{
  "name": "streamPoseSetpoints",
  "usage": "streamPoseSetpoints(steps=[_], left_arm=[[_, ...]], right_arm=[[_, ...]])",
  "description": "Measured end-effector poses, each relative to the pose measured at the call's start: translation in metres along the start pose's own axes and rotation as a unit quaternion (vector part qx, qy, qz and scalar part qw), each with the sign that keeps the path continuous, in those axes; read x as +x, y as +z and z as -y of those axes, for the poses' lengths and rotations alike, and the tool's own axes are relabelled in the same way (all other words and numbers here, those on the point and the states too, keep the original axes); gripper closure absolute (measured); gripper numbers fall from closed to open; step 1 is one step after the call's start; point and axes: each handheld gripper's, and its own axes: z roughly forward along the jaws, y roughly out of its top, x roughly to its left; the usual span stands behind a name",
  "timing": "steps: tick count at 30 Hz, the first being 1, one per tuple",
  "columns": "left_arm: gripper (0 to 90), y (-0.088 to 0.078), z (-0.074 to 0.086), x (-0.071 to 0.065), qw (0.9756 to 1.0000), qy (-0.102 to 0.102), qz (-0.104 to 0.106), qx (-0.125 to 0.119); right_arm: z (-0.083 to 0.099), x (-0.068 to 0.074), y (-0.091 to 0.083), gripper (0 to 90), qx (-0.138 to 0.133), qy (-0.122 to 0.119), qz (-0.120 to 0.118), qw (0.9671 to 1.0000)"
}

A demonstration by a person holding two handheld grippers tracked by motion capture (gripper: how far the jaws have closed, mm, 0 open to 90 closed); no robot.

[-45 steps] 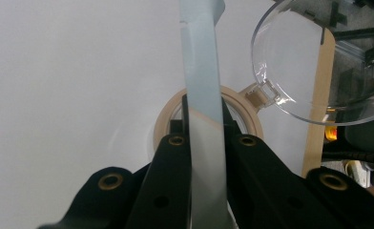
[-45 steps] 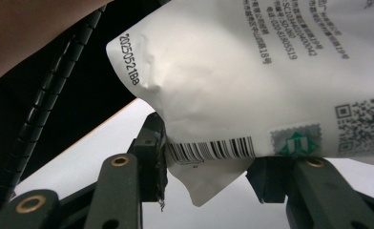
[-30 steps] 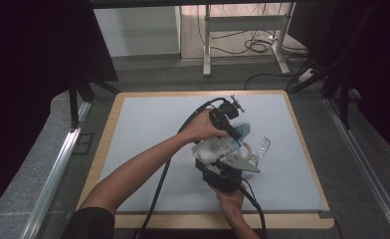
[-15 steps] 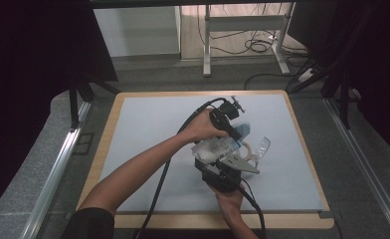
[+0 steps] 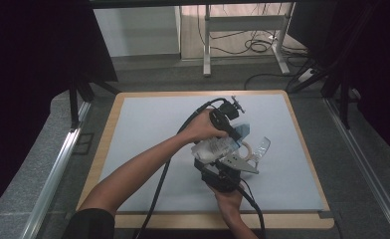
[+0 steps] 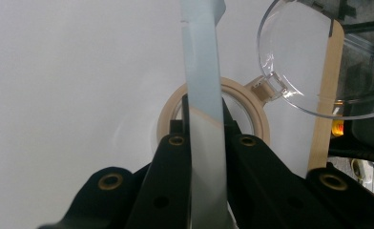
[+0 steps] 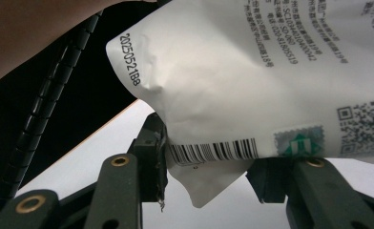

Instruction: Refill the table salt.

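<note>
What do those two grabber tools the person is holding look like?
Both are black. The left gripper has two flat black jaws dotted with round brass-coloured rivets. The right gripper has matching jaws and a grey three-cornered plate on top. A thick black cable trails from each. The person wears a dark short sleeve.

Each black hand-held gripper (image 6: 206, 157) has brass-ringed screw holes, a thick black cable, and a grey three-cornered plate.
</note>
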Motion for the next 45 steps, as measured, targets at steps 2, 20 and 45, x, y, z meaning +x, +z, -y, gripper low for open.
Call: streamPoseSetpoints(steps=[2, 20, 45], left_arm=[[89.9, 0.0002, 0.0001, 0.0002, 1.0, 0.0, 0.0, 0.0], [89.9, 0.0008, 0.0006, 0.0007, 1.0, 0.0, -0.001, 0.0], [89.9, 0.0012, -0.0014, -0.0019, 1.0, 0.005, -0.001, 0.006]], right_arm=[[0.0, 0.0001, 0.0001, 54.8, 0.0, -0.001, 0.001, 1.0], [0.0002, -0.0007, 0.0008, 54.9, 0.002, -0.003, 0.001, 1.0], [0.0002, 0.001, -0.0001, 54.9, -0.003, 0.003, 0.005, 1.0]])
